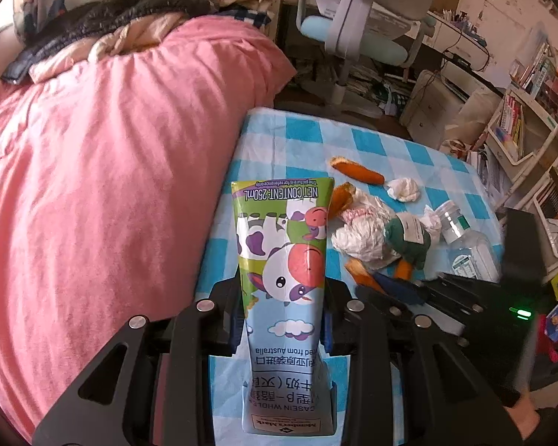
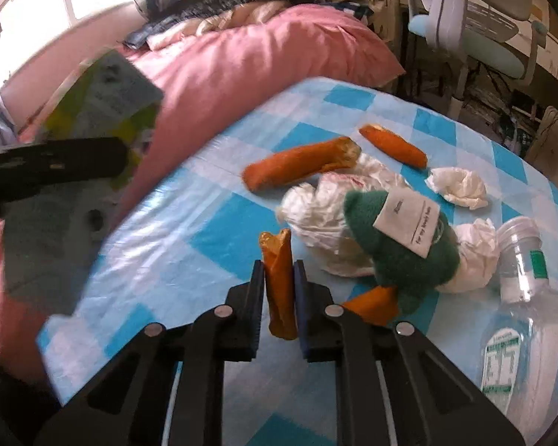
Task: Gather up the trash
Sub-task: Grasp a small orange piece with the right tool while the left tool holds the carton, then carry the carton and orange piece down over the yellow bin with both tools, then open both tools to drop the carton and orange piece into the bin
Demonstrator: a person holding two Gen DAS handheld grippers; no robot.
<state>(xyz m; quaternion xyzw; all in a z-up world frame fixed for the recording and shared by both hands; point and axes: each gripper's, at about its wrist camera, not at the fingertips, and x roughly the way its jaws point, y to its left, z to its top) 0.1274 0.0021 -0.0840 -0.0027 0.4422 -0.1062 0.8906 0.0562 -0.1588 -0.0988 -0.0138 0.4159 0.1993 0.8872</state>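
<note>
A milk carton (image 1: 282,278) is being held clamped in the left tool (image 1: 283,319), raised above the checked bench (image 1: 301,141). An orange wrapper (image 2: 279,290) is being gripped upright between the pads of the right tool (image 2: 279,297). Just beyond and to its right, a green plush toy (image 2: 398,249) is being shown lying on crumpled tissues (image 2: 316,215), with a clear plastic bottle (image 2: 520,297) farther right. More orange wrappers (image 2: 301,163) are being seen farther off, and a pink bed (image 2: 264,55) behind.

glossy milk carton (image 1: 282,260), crumpled tissue (image 2: 459,186)
</note>
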